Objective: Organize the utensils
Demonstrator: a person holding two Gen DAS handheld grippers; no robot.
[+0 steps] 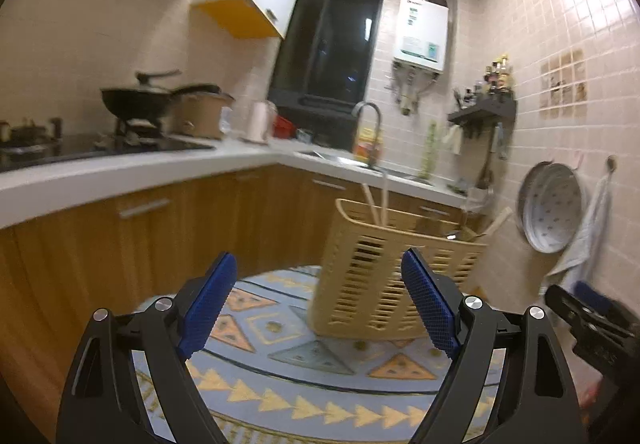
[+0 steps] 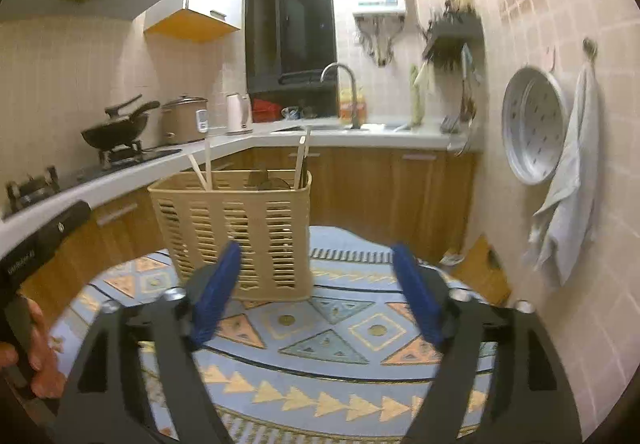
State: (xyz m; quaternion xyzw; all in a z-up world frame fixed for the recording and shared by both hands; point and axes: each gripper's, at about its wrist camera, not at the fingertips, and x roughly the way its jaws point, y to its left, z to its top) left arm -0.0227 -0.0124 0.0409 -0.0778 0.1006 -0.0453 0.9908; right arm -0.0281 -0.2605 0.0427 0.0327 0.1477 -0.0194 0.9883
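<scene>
A beige slotted utensil basket [image 1: 372,276] stands on the round table with the blue patterned cloth [image 1: 288,376]. Chopsticks [image 1: 378,204] and darker utensils [image 1: 468,234] stick out of its top. My left gripper [image 1: 320,276] is open and empty, just in front of the basket. In the right wrist view the same basket [image 2: 236,228] stands ahead and a little left, with chopsticks [image 2: 300,160] upright in it. My right gripper [image 2: 316,264] is open and empty, close to the basket's front. The right gripper also shows at the right edge of the left wrist view [image 1: 588,320].
A kitchen counter [image 1: 120,172] with wok, pot, kettle and sink runs behind the table. A white strainer [image 2: 532,128] and a towel [image 2: 568,184] hang on the right wall. A hand [image 2: 36,356] holds the left gripper's handle at the left edge.
</scene>
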